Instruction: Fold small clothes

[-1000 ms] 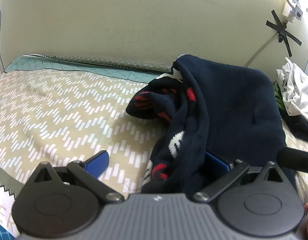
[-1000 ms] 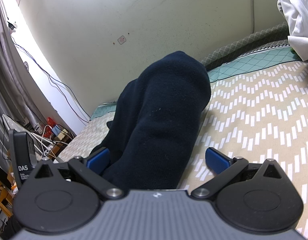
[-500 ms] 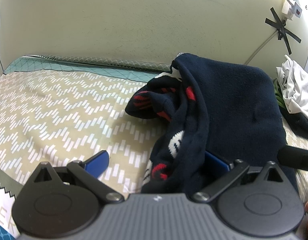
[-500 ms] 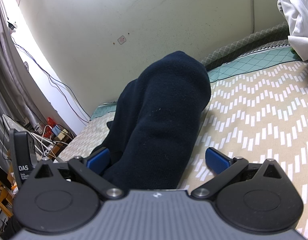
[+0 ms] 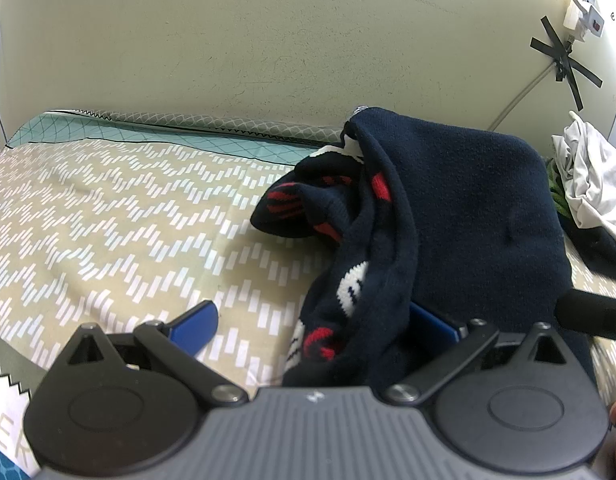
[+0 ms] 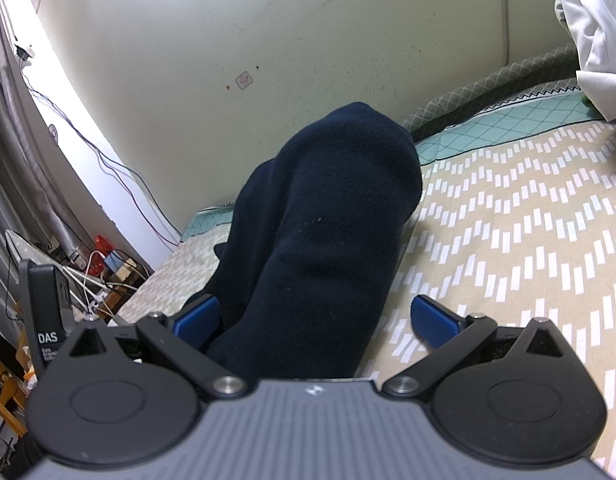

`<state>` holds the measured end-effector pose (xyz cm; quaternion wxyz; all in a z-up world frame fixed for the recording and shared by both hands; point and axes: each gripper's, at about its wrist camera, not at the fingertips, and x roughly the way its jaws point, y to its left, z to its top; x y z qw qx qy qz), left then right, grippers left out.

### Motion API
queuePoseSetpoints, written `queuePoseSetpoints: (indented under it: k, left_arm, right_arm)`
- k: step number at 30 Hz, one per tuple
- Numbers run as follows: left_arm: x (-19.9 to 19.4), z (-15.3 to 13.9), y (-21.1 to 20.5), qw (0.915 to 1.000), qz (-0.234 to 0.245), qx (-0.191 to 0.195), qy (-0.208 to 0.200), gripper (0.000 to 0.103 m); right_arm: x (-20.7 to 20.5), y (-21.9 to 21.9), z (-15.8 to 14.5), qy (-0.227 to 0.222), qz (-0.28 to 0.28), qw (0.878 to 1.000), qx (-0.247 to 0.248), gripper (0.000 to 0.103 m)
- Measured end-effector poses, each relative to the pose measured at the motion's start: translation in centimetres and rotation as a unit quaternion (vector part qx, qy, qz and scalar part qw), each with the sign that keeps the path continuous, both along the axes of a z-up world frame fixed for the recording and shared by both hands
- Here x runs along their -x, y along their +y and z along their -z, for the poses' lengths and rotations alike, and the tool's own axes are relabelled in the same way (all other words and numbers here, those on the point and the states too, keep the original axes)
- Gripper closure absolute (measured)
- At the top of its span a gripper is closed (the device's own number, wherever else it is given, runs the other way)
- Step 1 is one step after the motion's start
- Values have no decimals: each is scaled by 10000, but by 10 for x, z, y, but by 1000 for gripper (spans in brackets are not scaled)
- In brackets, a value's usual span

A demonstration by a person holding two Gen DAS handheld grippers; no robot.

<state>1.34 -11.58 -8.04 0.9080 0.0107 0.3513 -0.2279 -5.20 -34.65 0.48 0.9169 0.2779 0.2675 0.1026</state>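
Observation:
A navy knitted garment [image 5: 459, 216] with red and white pattern on its inner side lies bunched on the bed, one edge raised into a hump. My left gripper [image 5: 313, 320] is open, and the cloth drapes over its right blue finger [image 5: 431, 322] while the left finger [image 5: 196, 318] is bare above the sheet. In the right wrist view the same garment [image 6: 327, 232] rises as a plain navy mound between the fingers of my right gripper [image 6: 315, 316], which is also open. The cloth touches its left finger [image 6: 200, 316] and stands apart from its right one.
The bed has a beige sheet [image 5: 108, 216] with white dashes and a teal border along the wall. A heap of white and dark clothes [image 5: 587, 176] lies at the right. A black rod [image 5: 591, 314] pokes in from the right. Cables and a black device [image 6: 44, 320] sit off the bed's left end.

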Motion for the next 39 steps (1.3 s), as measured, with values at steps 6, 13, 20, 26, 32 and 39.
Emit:
queuePoseSetpoints:
  k: [6, 13, 20, 26, 32, 39]
  left_arm:
    - [0, 0, 0, 10000, 3, 2, 0, 0]
    - [0, 0, 1, 10000, 8, 3, 1, 0]
    - [0, 0, 0, 10000, -4, 10, 6, 0]
    - [0, -1, 0, 10000, 2, 47, 18, 0]
    - [-4, -2, 5, 9998, 143, 110, 83, 0]
    - [-27, -7, 2, 9989, 246, 182, 350, 0]
  right_arm:
    - [-1, 0, 0, 2, -12, 10000, -9, 6]
    - [-2, 1, 0, 27, -27, 10000, 25, 6]
    - [-4, -2, 1, 45, -38, 10000, -17, 6]
    - [-5, -5, 1, 75, -45, 9999, -113, 6]
    - [-11, -4, -1, 158, -69, 9998, -41, 6]
    - [-60, 6, -1, 334, -343, 9987, 185, 7]
